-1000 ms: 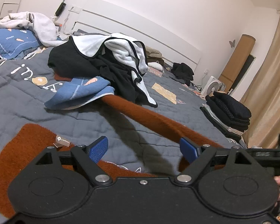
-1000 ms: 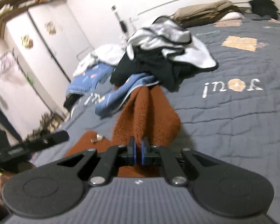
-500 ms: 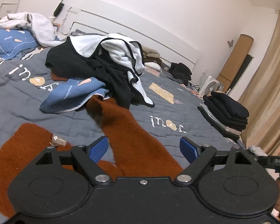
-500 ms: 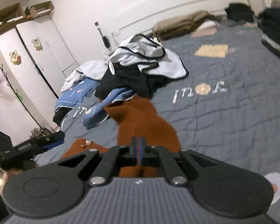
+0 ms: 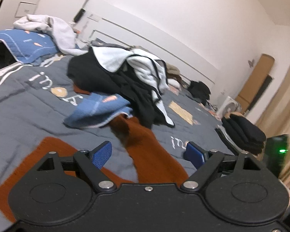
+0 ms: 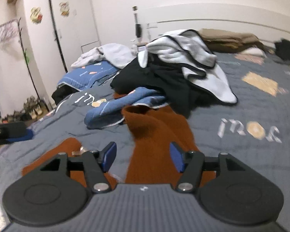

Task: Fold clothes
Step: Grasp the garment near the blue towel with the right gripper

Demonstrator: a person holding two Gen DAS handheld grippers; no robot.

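Spread across the grey quilt of the bed (image 6: 251, 154), low in both frames: a rust-brown sweater (image 6: 158, 135), body off to the lower left, one long sleeve drawn out toward the frame centre, presumably pulled straight so it can be folded back over the body. Right gripper (image 6: 143, 157) standing with jaws apart, just opened, the sleeve lying between the blue pads but not pinched. Looks like a release after laying the sleeve down. Left gripper (image 5: 148, 153) likewise wide, nothing clamped, the same sleeve (image 5: 145, 150) passing under the gap; probably waiting to take the next corner.

Heaped mid-frame behind the sleeve's far end: a black-and-white garment pile (image 6: 183, 61) and a blue quilted piece (image 6: 123, 104), seemingly unfolded laundry kept out of the folding area. At the right of the left view, a dark folded stack (image 5: 243, 133), likely finished items.

Hard to read: sweater's hem and lower body cut off by both gripper housings; sleeve cuff tucked against the blue piece, its end not clear. Small tag near the collar (image 6: 78, 150) blurred. Left view smeared by motion. Green-lit dark device (image 5: 278, 152) at right edge unidentifiable.
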